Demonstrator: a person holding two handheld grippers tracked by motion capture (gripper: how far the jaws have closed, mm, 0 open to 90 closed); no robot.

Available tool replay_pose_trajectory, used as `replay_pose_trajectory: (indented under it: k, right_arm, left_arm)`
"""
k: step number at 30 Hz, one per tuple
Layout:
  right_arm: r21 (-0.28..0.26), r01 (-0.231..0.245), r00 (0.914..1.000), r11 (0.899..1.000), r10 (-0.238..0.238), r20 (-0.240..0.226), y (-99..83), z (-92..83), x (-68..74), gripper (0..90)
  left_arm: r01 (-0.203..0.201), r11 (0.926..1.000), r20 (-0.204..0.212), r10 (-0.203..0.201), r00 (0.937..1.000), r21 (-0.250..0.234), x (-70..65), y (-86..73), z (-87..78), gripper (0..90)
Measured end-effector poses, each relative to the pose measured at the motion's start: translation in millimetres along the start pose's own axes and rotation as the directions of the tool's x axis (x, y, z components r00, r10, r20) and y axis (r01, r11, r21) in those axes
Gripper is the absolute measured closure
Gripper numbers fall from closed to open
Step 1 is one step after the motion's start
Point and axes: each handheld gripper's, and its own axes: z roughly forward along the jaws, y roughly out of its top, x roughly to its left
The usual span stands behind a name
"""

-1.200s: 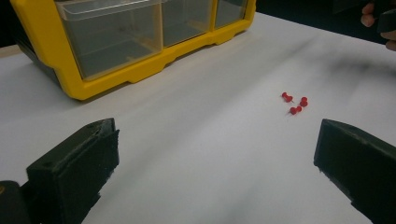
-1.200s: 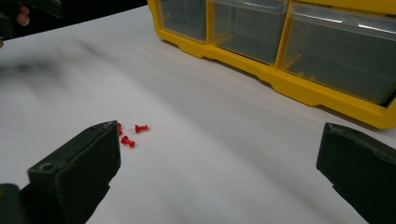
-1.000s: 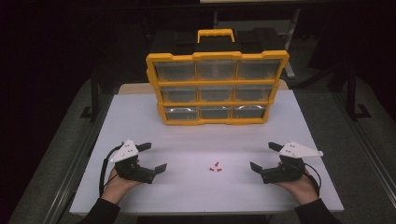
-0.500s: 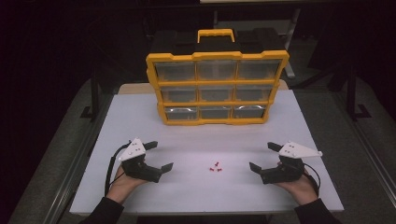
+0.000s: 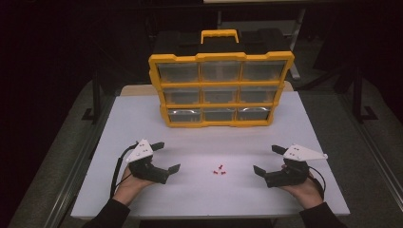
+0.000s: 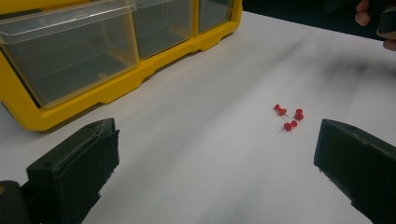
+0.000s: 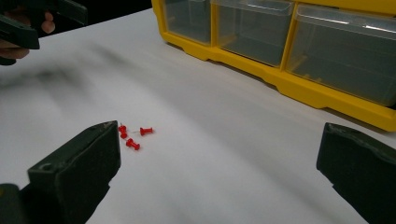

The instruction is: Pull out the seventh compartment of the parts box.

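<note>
approach step, nothing gripped. three red pushpins (image 5: 219, 170) lie mid-surface (image 5: 199, 142), 6 o'clock of the yellow drawer organizer (image 5: 220, 90). left gripper (image 5: 164, 156) and right gripper (image 5: 266, 159) fingers both wide. next: close in on one pin, pinch precisely.

White table (image 5: 142, 118), yellow drawer organizer (image 5: 221, 90) standing at its far side, three red pushpins (image 5: 219, 170) lying near the front
</note>
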Motion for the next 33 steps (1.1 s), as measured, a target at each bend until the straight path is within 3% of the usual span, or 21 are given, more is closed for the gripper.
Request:
replay_pose_trajectory:
  k: [33]
  right_arm:
    - [0.018,-0.009,0.9999,1.0,0.009,-0.01,0.5,2.0,-0.4,0.0]
  left_arm:
    - [-0.028,0.9995,0.026,0.028,0.9993,-0.015,-3.4,10.5,25.6,0.0]
